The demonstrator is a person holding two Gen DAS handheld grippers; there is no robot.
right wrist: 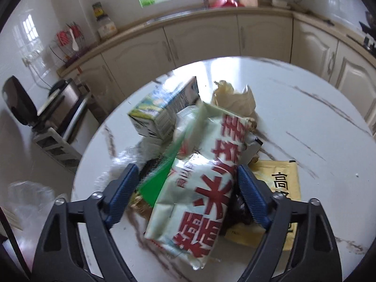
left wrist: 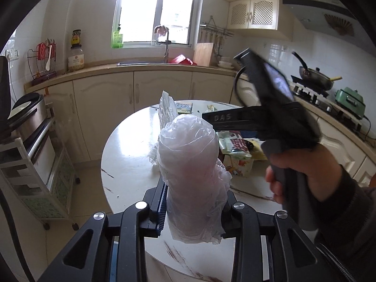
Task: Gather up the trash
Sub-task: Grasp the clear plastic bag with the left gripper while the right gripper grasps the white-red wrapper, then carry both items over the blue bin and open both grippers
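Here the left gripper (left wrist: 191, 202) is clamped on a translucent plastic bag (left wrist: 188, 164), its two fingers pressed against the bag's sides so that the crumpled film bulges up and forward between them and a loose tail of it sticks out beyond the fingertips. The bag hangs above the near edge of the round white table (left wrist: 131, 155).

Ahead of the left fingers and to their right, the right gripper (left wrist: 225, 119) reaches in over the table, held by the person's right hand (left wrist: 303, 178); its arm is motion-blurred in the left wrist view.

In the right wrist view the right gripper (right wrist: 185, 188) has its blue-padded fingers (right wrist: 122, 195) spread wide apart, one on each side of a pale green snack packet (right wrist: 202, 183) printed with large red characters. The packet lies lengthwise in the gap between the fingers, and I cannot tell whether either pad touches it. Just beyond the left fingertip sits a small carton (right wrist: 162, 112), tilted. Ahead of the fingertips, past the packet's far end, lies a crumpled cream wrapper (right wrist: 232, 98). Under and outside the right finger lies a flat yellow sachet (right wrist: 282, 178), with something dark and crinkled between it and the packet. All of this trash rests on the table (right wrist: 305, 122).
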